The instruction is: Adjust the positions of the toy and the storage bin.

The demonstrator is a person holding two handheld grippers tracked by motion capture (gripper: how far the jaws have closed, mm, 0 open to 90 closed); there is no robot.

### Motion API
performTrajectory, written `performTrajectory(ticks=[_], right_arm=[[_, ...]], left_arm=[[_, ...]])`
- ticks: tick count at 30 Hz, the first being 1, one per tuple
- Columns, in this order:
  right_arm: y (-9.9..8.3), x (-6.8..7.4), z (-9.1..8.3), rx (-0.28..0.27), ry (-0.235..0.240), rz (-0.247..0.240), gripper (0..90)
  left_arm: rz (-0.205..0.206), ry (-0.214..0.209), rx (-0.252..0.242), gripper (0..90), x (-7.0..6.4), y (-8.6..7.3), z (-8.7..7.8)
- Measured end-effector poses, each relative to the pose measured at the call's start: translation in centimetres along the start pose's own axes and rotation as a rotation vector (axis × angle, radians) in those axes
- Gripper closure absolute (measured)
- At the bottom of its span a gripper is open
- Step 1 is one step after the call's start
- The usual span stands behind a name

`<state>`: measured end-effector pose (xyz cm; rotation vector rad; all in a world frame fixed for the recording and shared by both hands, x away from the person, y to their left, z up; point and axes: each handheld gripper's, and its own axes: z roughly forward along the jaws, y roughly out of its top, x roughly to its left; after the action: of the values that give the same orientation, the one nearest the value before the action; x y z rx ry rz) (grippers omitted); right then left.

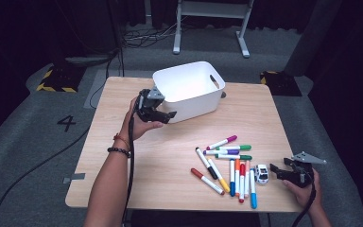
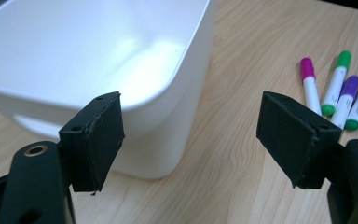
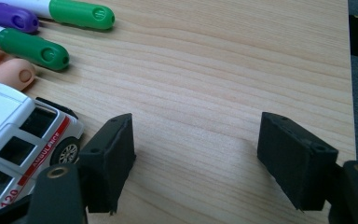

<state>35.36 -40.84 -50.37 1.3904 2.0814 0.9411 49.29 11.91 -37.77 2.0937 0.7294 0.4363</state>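
A white plastic bin (image 1: 189, 87) stands at the back middle of the wooden table (image 1: 170, 156). My left gripper (image 1: 169, 115) is open right at the bin's near left corner; in the left gripper view the bin (image 2: 98, 60) sits just beyond the spread pads (image 2: 95, 140). Several coloured markers (image 1: 229, 165) lie in a loose pile front right. A small white toy ambulance (image 1: 261, 173) sits beside them. My right gripper (image 1: 278, 169) is open just right of the ambulance (image 3: 18, 140), with bare wood between its pads (image 3: 112, 158).
Markers with pink, green and purple caps (image 2: 338, 88) lie to the right of the bin. The table's right edge (image 3: 352, 93) is close to my right gripper. A metal frame (image 1: 212, 23) stands on the grey floor behind the table.
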Motion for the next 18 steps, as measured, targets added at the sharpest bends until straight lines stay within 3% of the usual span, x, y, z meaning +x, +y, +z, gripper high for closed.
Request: performTrajectory(ticks=[4,10,16,18], right_arm=[[0.0,0.0,0.0,-0.001,0.0,-0.001,27.5],[0.0,0.0,0.0,0.0,0.002,0.0,27.5],[0.0,0.0,0.0,0.0,0.002,0.0,27.5],[0.0,0.0,0.0,0.0,0.002,0.0,27.5]], left_arm=[[0.019,-0.007,0.001,24.0,-0.1,1.3,0.9],[0.016,-0.005,0.015,25.6,0.1,2.5,2.1],[0.014,0.01,0.031,33.6,0.4,3.1,3.3],[0.007,-0.003,0.046,36.5,0.4,3.2,3.8]])
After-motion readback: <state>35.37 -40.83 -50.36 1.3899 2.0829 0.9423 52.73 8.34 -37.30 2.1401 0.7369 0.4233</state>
